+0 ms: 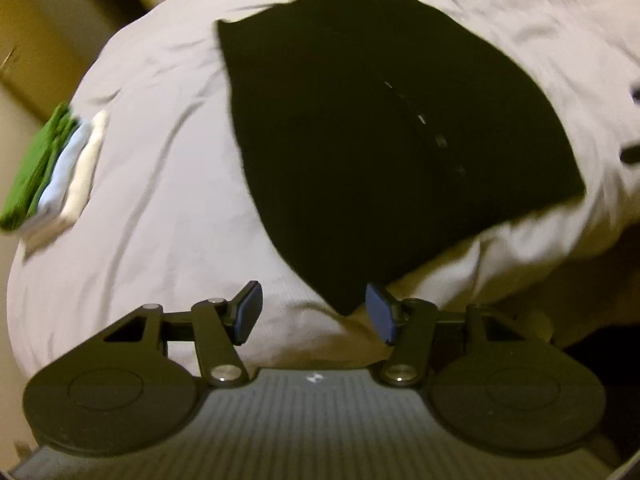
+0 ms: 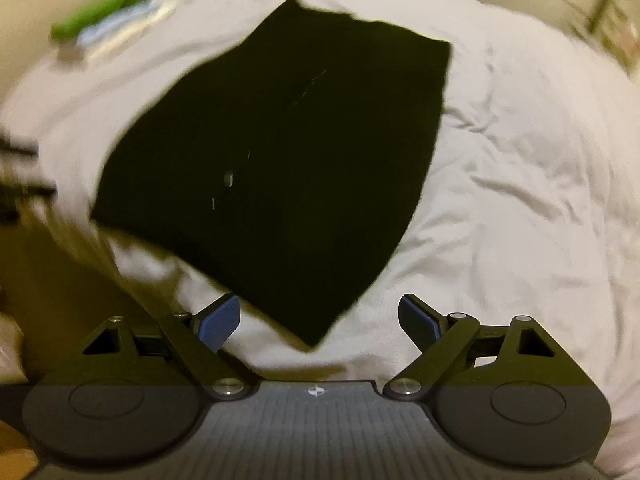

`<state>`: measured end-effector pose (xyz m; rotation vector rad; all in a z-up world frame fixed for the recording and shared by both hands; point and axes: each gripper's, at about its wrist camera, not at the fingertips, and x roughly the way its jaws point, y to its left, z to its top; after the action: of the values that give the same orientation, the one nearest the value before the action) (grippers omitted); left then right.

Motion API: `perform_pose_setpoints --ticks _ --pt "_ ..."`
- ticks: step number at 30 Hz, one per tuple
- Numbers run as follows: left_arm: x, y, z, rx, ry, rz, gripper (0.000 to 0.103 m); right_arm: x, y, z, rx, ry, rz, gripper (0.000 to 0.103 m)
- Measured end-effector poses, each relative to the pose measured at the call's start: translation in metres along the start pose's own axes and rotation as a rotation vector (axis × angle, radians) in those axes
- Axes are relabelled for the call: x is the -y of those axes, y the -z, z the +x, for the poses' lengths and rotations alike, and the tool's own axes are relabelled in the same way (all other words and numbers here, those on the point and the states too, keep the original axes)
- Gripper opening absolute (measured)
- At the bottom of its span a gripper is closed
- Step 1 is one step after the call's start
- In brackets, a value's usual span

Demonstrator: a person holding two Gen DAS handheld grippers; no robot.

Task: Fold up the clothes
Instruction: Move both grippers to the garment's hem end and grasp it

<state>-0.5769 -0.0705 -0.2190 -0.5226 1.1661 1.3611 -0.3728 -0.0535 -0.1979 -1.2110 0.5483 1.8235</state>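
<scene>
Here, closest to me in the left wrist view, my left gripper (image 1: pixel 314 314) has its two blue-padded fingers (image 1: pixel 249 307) parted, and the near corner of the black folded garment with a faint row of small buttons (image 1: pixel 384 132) dips into the gap between them; the right-hand pad sits just beside that corner, but the picture is blurred and I cannot tell whether it touches the cloth, so I read these jaws as released, gripping nothing. In the right wrist view my right gripper (image 2: pixel 320 318) stands wider, its blue pads (image 2: pixel 220 320) well apart, and the pointed lower corner of the same black garment (image 2: pixel 280 152) hangs between them without touching either one, so that grip is released too. The garment lies flat on the pale, wrinkled bed sheet (image 1: pixel 160 184), a rough four-sided shape with its button line running down the middle. Beyond it, the sheet (image 2: pixel 500 200) spreads out in soft creases on all sides. Farther off, near the far left edge of the bed, I see a small stack of folded clothes, green on one side with light blue and white layers beside it (image 1: pixel 48 168), and it shows again, blurred, in the upper left of the right wrist view (image 2: pixel 112 12), well apart from the black garment.
</scene>
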Motion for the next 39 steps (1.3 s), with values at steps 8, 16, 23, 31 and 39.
perform_pose_setpoints --ticks 8,16,23,31,39 --pt "0.020 0.042 0.053 0.147 -0.069 0.374 0.054 -0.021 0.026 0.043 0.054 0.078 -0.164 0.088" --pt "-0.005 0.062 0.093 0.388 -0.225 0.228 0.050 0.033 0.047 0.070 0.371 0.264 -0.135 0.087" --pt "0.020 0.097 0.101 0.518 -0.360 0.318 0.045 0.040 0.084 0.087 0.521 0.354 -0.226 0.087" --pt "0.040 0.124 0.100 0.536 -0.442 0.575 0.045 0.008 0.138 0.077 0.528 0.338 -0.324 0.086" --pt "0.032 0.116 0.155 0.537 -0.468 0.872 0.042 0.009 0.117 0.109 0.465 0.352 -0.408 0.086"
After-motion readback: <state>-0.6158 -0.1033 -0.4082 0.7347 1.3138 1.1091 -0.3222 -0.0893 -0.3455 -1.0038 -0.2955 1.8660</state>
